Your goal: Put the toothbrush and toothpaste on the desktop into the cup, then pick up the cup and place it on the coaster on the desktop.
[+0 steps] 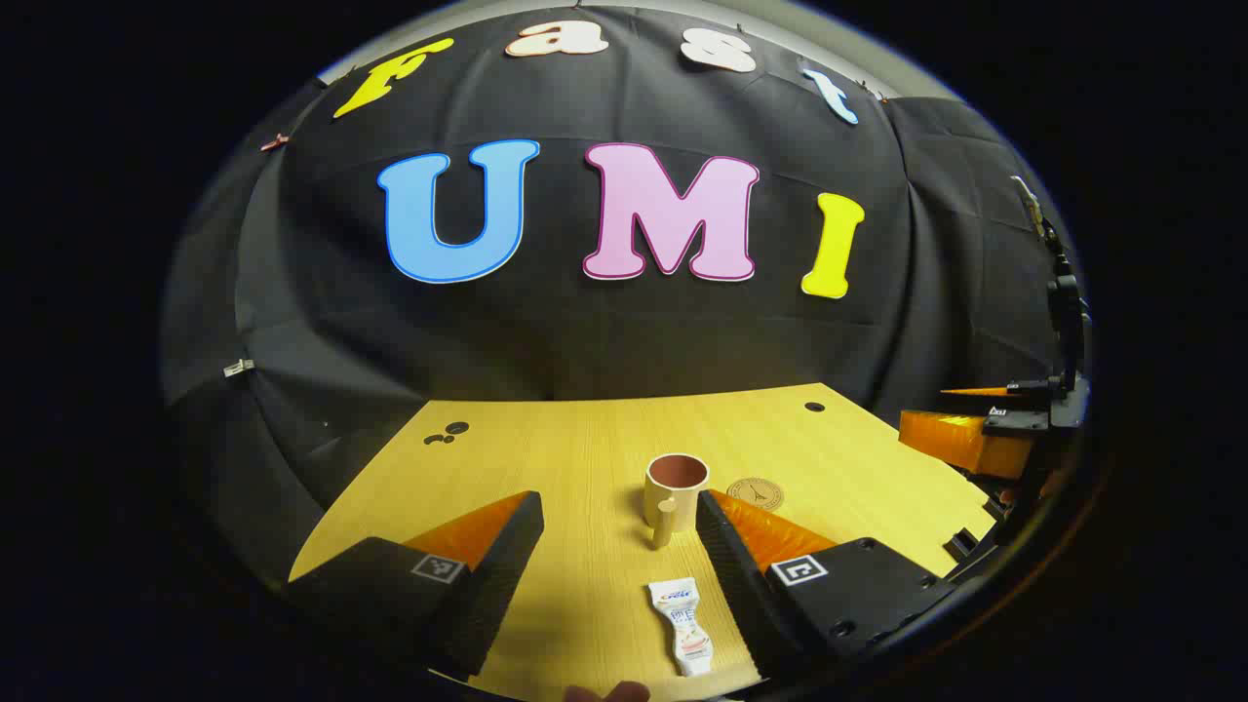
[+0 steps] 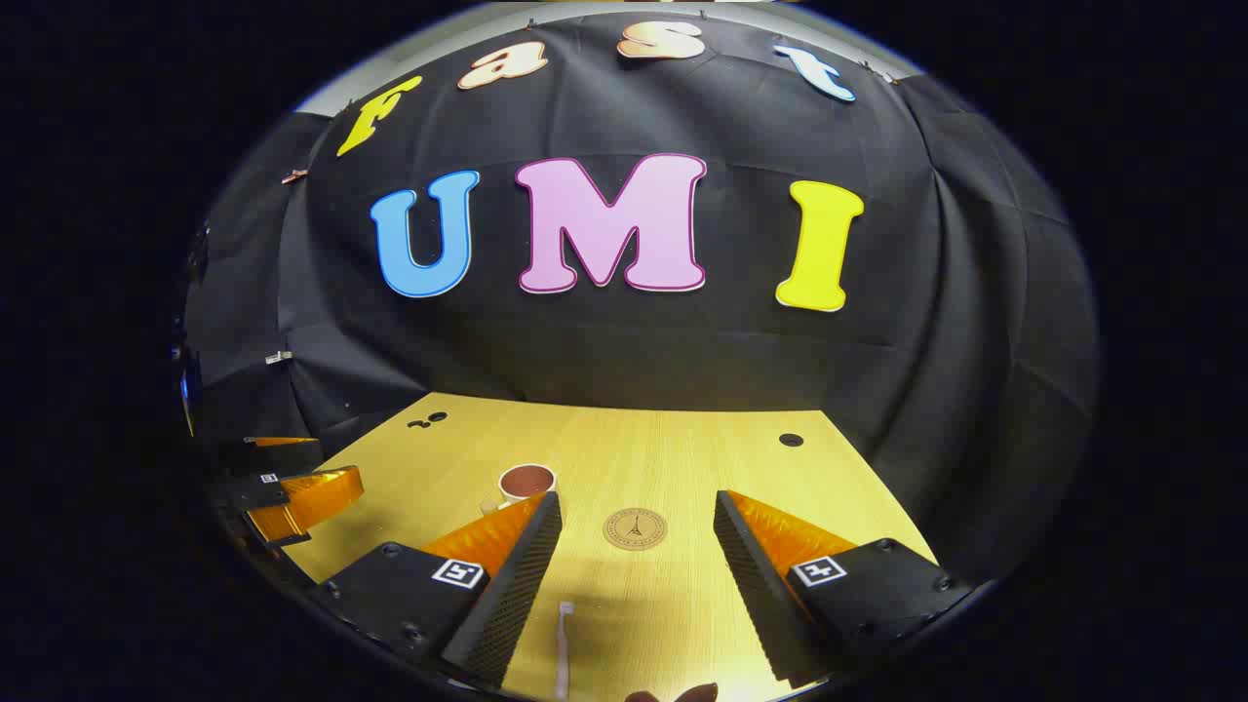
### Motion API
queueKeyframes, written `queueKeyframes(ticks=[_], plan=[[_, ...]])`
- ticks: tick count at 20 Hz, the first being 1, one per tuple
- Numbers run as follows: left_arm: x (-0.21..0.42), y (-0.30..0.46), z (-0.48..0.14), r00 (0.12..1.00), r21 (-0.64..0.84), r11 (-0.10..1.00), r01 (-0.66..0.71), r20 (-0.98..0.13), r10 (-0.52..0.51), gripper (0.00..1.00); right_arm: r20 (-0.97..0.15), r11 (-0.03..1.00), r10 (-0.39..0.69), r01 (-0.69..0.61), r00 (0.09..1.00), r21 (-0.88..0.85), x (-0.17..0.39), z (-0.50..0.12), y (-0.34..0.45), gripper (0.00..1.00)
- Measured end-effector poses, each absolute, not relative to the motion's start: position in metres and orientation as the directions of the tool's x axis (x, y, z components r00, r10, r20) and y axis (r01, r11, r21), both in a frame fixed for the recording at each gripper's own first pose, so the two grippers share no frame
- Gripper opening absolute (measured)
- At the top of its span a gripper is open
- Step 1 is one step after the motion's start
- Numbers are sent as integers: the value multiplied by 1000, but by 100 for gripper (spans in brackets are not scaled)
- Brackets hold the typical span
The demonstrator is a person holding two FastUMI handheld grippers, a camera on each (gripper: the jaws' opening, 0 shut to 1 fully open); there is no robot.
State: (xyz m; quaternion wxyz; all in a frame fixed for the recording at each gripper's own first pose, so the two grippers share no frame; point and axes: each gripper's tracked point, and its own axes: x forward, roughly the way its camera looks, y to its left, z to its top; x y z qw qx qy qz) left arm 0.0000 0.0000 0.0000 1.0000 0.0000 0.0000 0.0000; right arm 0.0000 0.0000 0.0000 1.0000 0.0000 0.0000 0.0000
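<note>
A pale wooden desktop (image 1: 585, 458) stretches from the near edge to the black cloth wall at the far side, and it carries every item of the task.

In the left gripper view, the left gripper (image 1: 619, 526) hangs above the near part of the desktop with its fingers wide apart and nothing between them. The right gripper (image 1: 975, 429) shows at the far right edge of this view, well apart from the cup; whether its fingers are spread cannot be told from here. In the right gripper view, the right gripper (image 2: 639, 546) also has its fingers spread wide and holds nothing, and the left gripper (image 2: 292, 492) appears at the left edge.

The cup (image 1: 675, 492) stands upright near the middle of the desktop, cream outside and brown inside, with its handle turned toward the near side. The toothpaste (image 1: 684, 624) lies flat on the desktop, nearer than the cup and just left of the left gripper's right finger.

The round coaster (image 2: 635, 528) lies flat, just to the right of the cup (image 2: 526, 485). The toothbrush (image 2: 563, 648) lies near the front edge, between the right gripper's fingers.
</note>
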Motion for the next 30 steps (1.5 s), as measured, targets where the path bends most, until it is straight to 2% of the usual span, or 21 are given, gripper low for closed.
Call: queueKeyframes(ticks=[1,17,21,24,25,26,30], plan=[[0,0,0,1000,2,1000,-1,-3,1,98,0,1000,1,-1,1000,0,0,0,0,97],[-2,-18,-19,998,21,999,24,-57,-23,98,-32,1000,1,-2,999,-17,-7,-11,-8,97],[1,-29,-43,992,8,999,40,-123,-39,98,-53,1000,-1,0,999,-22,-11,-19,-13,97],[7,-41,-76,975,-6,998,64,-213,-64,98,-78,1000,-5,3,997,-23,-13,-28,-21,97],[9,-45,-86,968,-10,998,66,-244,-67,94,-87,1000,-6,4,996,-26,-14,-32,-24,97],[12,-51,-97,961,-13,997,70,-269,-71,97,-95,999,-8,5,995,-31,-16,-35,-27,97],[29,-65,-133,932,7,997,72,-356,-64,95,-134,998,10,-18,991,-57,-20,-50,-38,97]])
